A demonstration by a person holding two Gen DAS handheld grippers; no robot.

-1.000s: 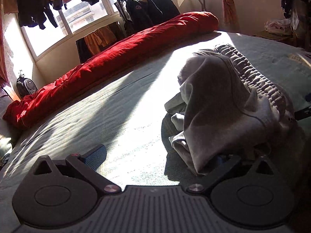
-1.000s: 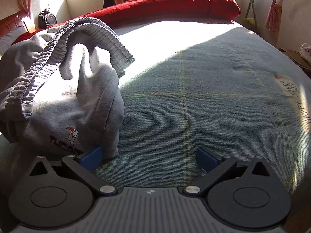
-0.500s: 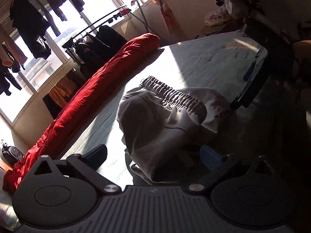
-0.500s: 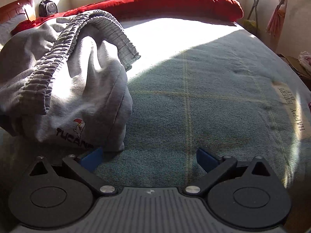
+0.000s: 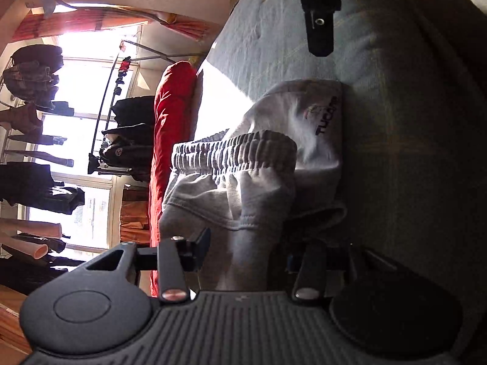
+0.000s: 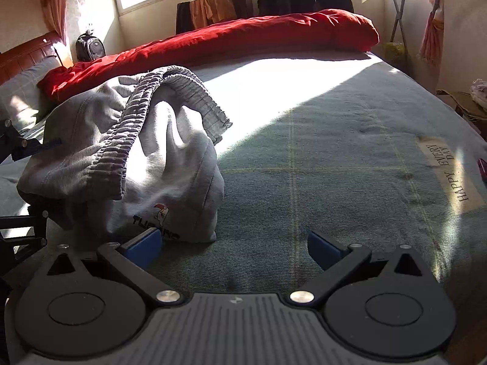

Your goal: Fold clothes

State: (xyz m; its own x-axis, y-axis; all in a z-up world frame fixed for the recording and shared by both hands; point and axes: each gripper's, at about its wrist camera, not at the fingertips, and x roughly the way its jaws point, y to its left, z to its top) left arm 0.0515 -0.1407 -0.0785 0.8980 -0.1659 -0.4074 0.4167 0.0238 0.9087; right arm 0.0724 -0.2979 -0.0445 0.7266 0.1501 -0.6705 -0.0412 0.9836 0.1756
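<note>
**Op:** One garment on my feed: crumpled grey sweat shorts with a ribbed elastic waistband [image 6: 127,155], bunched on the blue-green checked bedspread [image 6: 334,167], left of centre in the right wrist view. Printed logo faces my right gripper [image 6: 234,245].

**Eng:** Finger state?

**Op:** Right gripper spread wide, nothing between the pads. Its left blue pad [image 6: 143,245] sits just at the shorts' near hem; I can't tell if it touches. Left gripper [image 5: 246,251] is rolled sideways, jaws closing with a grey fold between them; pads not visibly pressing yet.

**Eng:** Room to move?

**Op:** Plenty. Bedspread is bare from the shorts to the right edge, where a sewn label strip [image 6: 447,173] runs. One long red rolled duvet [image 6: 243,36] lies along the far edge under the window. Wooden headboard [image 6: 27,56] bounds the left side.

**Eng:** Counts?

**Op:** One pair of shorts, one duvet, two grippers.
</note>
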